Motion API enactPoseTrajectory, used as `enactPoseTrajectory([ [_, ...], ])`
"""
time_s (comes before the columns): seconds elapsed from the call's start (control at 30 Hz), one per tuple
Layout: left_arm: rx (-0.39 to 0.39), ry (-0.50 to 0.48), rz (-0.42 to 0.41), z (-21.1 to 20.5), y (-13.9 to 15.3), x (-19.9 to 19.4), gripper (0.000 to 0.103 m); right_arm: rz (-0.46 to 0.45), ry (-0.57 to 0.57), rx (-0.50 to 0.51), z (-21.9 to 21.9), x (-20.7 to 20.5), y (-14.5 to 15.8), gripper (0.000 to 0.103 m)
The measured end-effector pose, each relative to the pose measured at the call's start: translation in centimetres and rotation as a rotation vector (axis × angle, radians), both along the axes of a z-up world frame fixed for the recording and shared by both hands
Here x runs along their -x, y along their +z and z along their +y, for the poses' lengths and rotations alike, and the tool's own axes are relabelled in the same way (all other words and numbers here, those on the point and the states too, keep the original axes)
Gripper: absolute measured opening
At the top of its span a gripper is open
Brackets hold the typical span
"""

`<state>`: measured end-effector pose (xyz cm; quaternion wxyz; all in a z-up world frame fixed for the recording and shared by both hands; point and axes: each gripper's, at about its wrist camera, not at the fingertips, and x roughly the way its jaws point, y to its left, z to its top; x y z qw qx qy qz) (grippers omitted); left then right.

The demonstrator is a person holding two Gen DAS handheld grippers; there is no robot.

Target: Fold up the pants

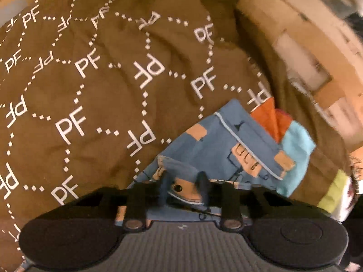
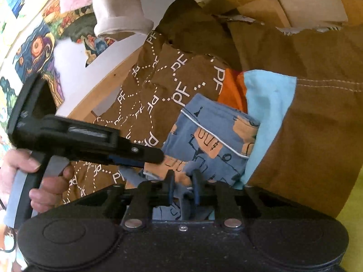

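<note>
The brown bedcover (image 1: 90, 86), printed with white "PF" lettering and dotted lines, fills most of both views and carries everything else. The pants (image 1: 217, 140), blue with tan patches, dark line drawings and a white cord along one edge, lie bunched on the bedcover near its right-hand side in the left wrist view. A light blue cloth (image 1: 297, 145) and an orange cloth (image 1: 267, 115) lie just beside the pants, partly beneath them.

The left gripper (image 1: 183, 185) is nearly closed, and a fold of the pants fabric, blue with a tan patch, is pinched between its fingers (image 1: 164, 187). In the right wrist view the same gripper (image 2: 156, 156) reaches in from the left, held by a hand (image 2: 43, 181), with its tip on the pants (image 2: 215, 133).

The right gripper (image 2: 183, 185) is likewise nearly closed, with a narrow gather of blue pants fabric clamped between its fingers (image 2: 197, 187).
</note>
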<state>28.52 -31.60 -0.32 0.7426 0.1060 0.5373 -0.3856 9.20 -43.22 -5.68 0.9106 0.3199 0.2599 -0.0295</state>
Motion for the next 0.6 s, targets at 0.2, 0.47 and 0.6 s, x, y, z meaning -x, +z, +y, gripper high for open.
enactPoseTrajectory([
  [0.2,0.011,-0.041,-0.137,-0.5,2.2,2.9,0.011,-0.036,-0.008,0.098,1.1,0.7,1.0,0.007],
  [0.47,0.113,-0.165,-0.353,-5.8,4.4,6.5,0.011,-0.115,-0.134,0.349,2.8,3.4,2.9,0.007],
  [0.6,0.135,-0.171,-0.388,-8.1,2.7,7.2,0.011,-0.078,-0.184,0.383,2.5,3.3,2.4,0.007],
])
